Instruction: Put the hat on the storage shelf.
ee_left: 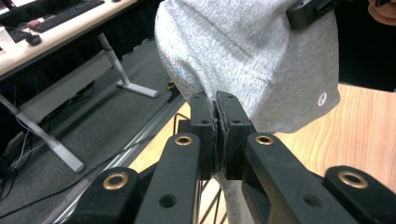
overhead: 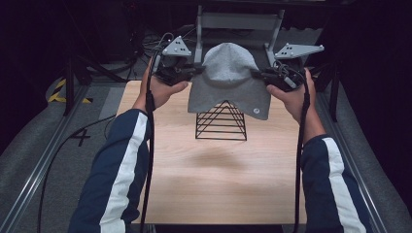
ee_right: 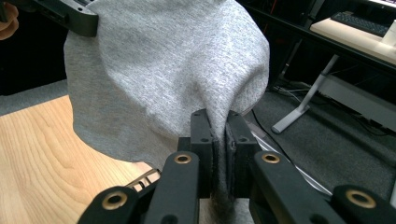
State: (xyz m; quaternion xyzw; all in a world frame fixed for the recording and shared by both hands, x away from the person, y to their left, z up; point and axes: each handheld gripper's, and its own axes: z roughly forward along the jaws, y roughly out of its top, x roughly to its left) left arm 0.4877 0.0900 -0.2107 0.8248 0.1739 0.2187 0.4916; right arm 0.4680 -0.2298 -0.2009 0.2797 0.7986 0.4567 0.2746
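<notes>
Holding a grey knit beanie (overhead: 228,80) aloft between both grippers, above the far half of the wooden table (overhead: 214,179). Left gripper (overhead: 193,72) pinching the beanie's left edge; in the left gripper view (ee_left: 216,135), jaws pressed together on a fold of the grey fabric (ee_left: 247,56), cloth running down between the pads. Right gripper (overhead: 257,74) pinching the opposite edge; in the right gripper view (ee_right: 219,144), jaws likewise clamped on a gathered fold of the beanie (ee_right: 159,70), fabric trailing below the pads. Crown of the beanie rounded and uppermost, open hem hanging down and spread between the two grips. Small round white logo (overhead: 256,110) near the lower right corner of the hem, also noted in the left gripper view (ee_left: 322,99). Directly beneath: a black wire stand (overhead: 221,121), pyramid-shaped, upright on the table, its peak covered by the hanging hem; contact between hem and peak not determinable. Grey three-cornered plates atop each gripper, cables trailing down along both forearms. Sleeves dark blue with a white stripe (overhead: 124,160). Metal frame legs (overhead: 238,22) beyond the table's far edge.
</notes>
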